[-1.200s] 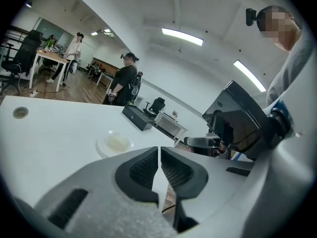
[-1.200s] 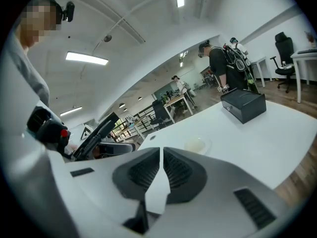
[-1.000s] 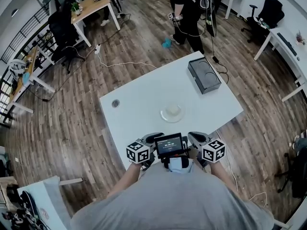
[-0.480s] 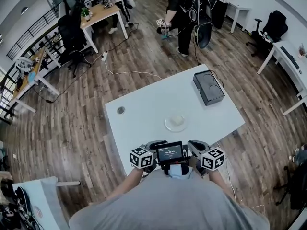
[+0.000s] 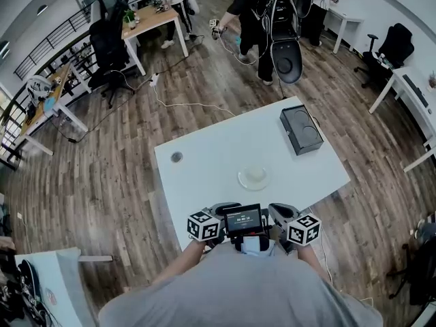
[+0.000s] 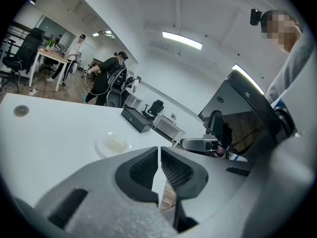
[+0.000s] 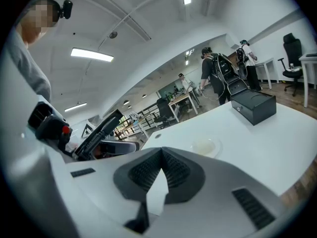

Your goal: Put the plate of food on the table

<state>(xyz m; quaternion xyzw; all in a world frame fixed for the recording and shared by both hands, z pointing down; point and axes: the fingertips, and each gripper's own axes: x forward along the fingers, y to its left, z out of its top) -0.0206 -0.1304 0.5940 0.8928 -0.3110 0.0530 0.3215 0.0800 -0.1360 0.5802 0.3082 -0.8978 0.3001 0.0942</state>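
- The plate (image 5: 253, 177) is being carried by the white bench (image 5: 204, 162), near the middle of its top, and a pale lump of food (image 5: 255, 174) is lying on it.
- The left gripper (image 6: 159, 150) is being held at the near edge of the bench, close to the person's body. Its fingers (image 6: 141, 168) are being pressed together tip to tip, with nothing caught between them.
- The right gripper (image 7: 161, 152) is being held beside it at the same edge. Its fingers (image 7: 178, 171) are likewise being pressed together on nothing.
- The plate is being touched by neither pair of fingers. It is lying well apart from both, further out on the bench, roughly ahead of the gap between the two grippers.
- In the left gripper view the plate is being seen above and to the left of the closed fingertips. In the right gripper view it is being seen above and to the right of them.
- A small screen (image 5: 244, 219) is being carried between the two grippers, just in front of the person's chest.
- A black box (image 5: 301, 129) is sitting at the far right corner of the bench, well apart from the plate.
- A round grey cap (image 5: 176, 157) is set into the bench top towards its left edge.
- Beyond the bench, the wooden floor (image 5: 122, 169) is being stood on by other people (image 5: 266, 19).
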